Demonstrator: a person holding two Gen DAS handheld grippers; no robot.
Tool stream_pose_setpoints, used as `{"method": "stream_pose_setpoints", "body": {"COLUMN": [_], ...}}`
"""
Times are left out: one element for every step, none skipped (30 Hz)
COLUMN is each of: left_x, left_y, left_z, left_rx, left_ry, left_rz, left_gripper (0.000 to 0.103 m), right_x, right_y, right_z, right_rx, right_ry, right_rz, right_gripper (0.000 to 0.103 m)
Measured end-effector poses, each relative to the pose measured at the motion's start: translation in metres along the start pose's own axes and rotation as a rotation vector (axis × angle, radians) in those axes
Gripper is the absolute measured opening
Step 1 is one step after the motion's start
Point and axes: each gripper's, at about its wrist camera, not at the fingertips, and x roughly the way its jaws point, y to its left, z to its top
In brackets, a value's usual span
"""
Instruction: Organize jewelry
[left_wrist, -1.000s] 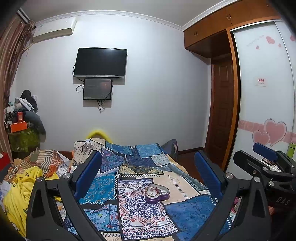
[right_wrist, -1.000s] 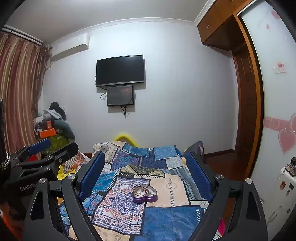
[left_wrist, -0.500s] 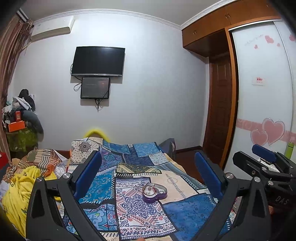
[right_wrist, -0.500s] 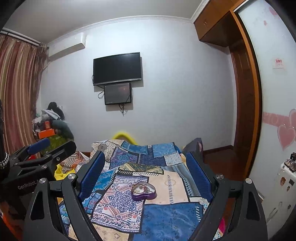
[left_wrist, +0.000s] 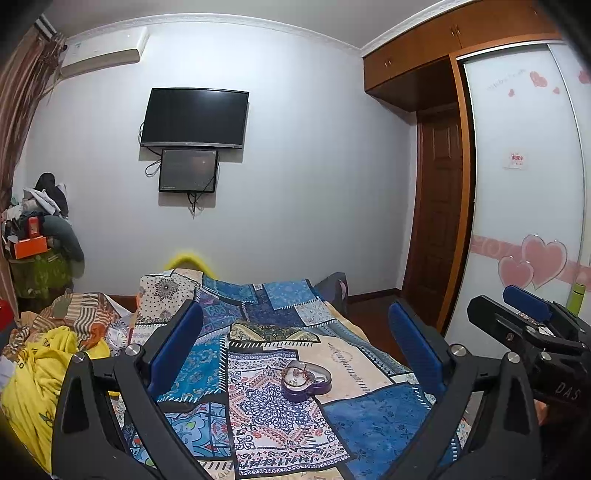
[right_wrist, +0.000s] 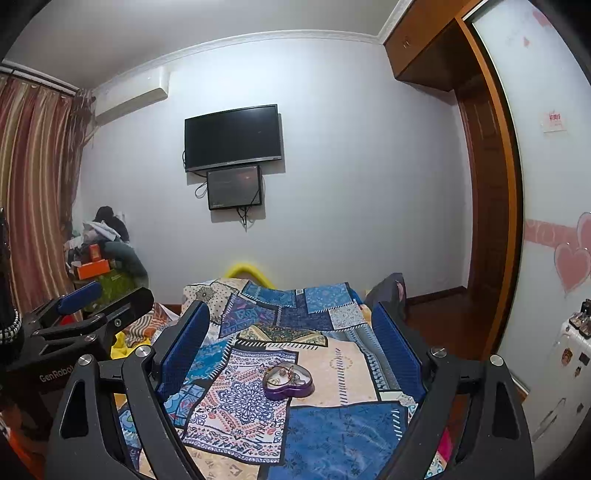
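A purple heart-shaped jewelry box (left_wrist: 306, 380) lies open on the patchwork bedspread (left_wrist: 266, 413), with small jewelry pieces inside. It also shows in the right wrist view (right_wrist: 288, 380). My left gripper (left_wrist: 295, 343) is open and empty, held above the bed short of the box. My right gripper (right_wrist: 291, 338) is open and empty, also above the bed short of the box. Each gripper shows at the edge of the other's view: the right one (left_wrist: 524, 314), the left one (right_wrist: 88, 299).
A heap of yellow and striped clothes (left_wrist: 48, 354) lies at the bed's left. A cluttered pile (right_wrist: 99, 254) stands by the curtain. A TV (left_wrist: 194, 118) hangs on the far wall. A wardrobe (left_wrist: 524, 206) and a door (left_wrist: 439, 221) are on the right.
Both views have shifted slightly; the box sits a little lower and more to the left between the fingers. Both grippers stay open.
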Motion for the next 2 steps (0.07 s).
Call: {"method": "stream_pose_setpoints", "body": {"left_x": [0.0008,0.0015], "left_y": [-0.0004,-0.0001], "left_z": [-0.0004,-0.0008], "left_rx": [0.002,0.003], "left_ry": [0.002,0.004], "left_rz": [0.0,0.001], "left_gripper": [0.101,0.101], "right_x": [0.0005,0.0009], "right_y": [0.0,0.0002], "right_z": [-0.0003,-0.0004], "right_rx": [0.0,0.0], "right_ry": [0.001,0.002], "right_rz": [0.0,0.0], "right_gripper": [0.087,0.087]}}
